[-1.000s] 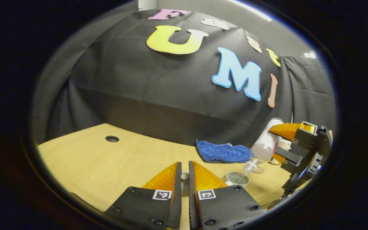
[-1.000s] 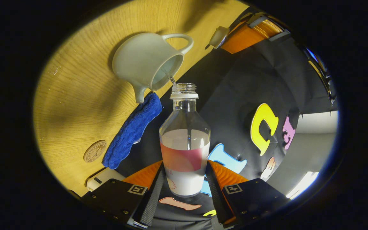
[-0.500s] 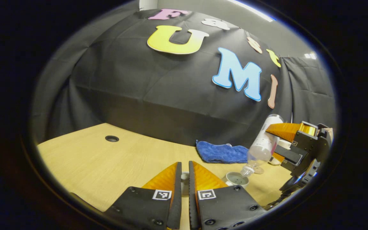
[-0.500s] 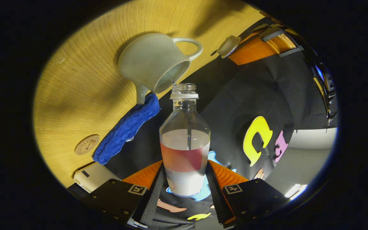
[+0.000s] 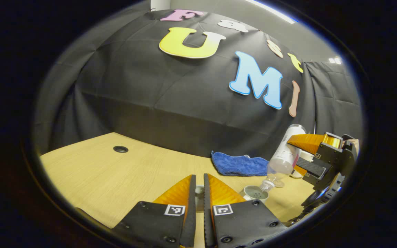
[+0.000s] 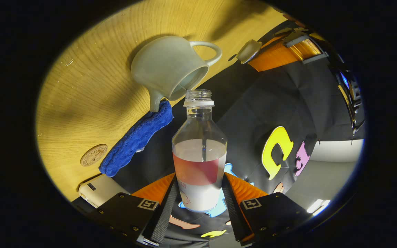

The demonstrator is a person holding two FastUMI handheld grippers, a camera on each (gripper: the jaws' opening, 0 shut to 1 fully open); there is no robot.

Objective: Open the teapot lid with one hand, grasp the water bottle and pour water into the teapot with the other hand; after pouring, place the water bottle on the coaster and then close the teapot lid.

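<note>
I have the right gripper (image 6: 198, 193) clamped on the water bottle (image 6: 199, 151), tipped mouth-down over the open teapot (image 6: 167, 65), my left gripper (image 5: 199, 193) pinching the lid (image 6: 247, 51); the half-full bottle looks thin-walled, so I'd grip mid-body gently

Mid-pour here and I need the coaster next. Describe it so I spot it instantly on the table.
In the right gripper view, start at the wooden table and find the blue cloth lying beside the teapot. The coaster lies flat just past the cloth's far end from the teapot, near a cream box. It is the one small round tan disc with an embossed pattern.
</note>
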